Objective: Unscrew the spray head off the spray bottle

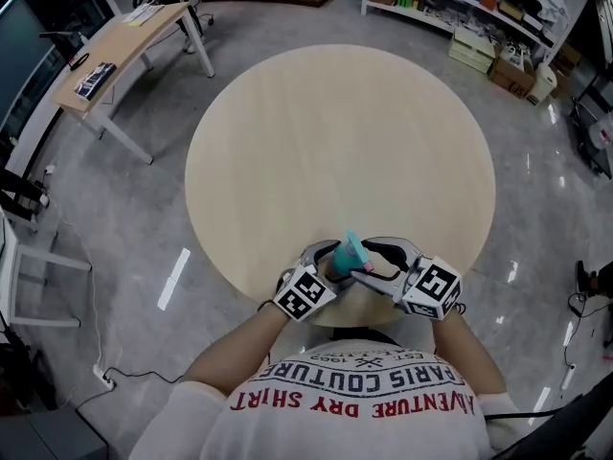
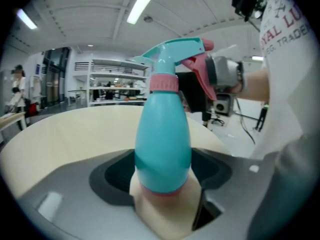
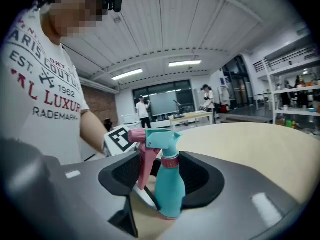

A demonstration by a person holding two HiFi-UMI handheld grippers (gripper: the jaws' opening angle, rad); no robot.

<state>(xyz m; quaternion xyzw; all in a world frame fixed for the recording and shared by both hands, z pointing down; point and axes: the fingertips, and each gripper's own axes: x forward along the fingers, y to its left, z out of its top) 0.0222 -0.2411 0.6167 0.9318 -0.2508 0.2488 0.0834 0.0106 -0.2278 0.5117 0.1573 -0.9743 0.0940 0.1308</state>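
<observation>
Spray bottle (image 2: 162, 134) — upright, in left hand-held gripper (image 1: 332, 260)

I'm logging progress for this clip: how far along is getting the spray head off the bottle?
Done: nothing yet; the spray head still sits on its pink collar. In hand: left tongs clamp the spray bottle upright on the table; right tongs stand open around the head. Left: grip, unscrew, lift off.
</observation>
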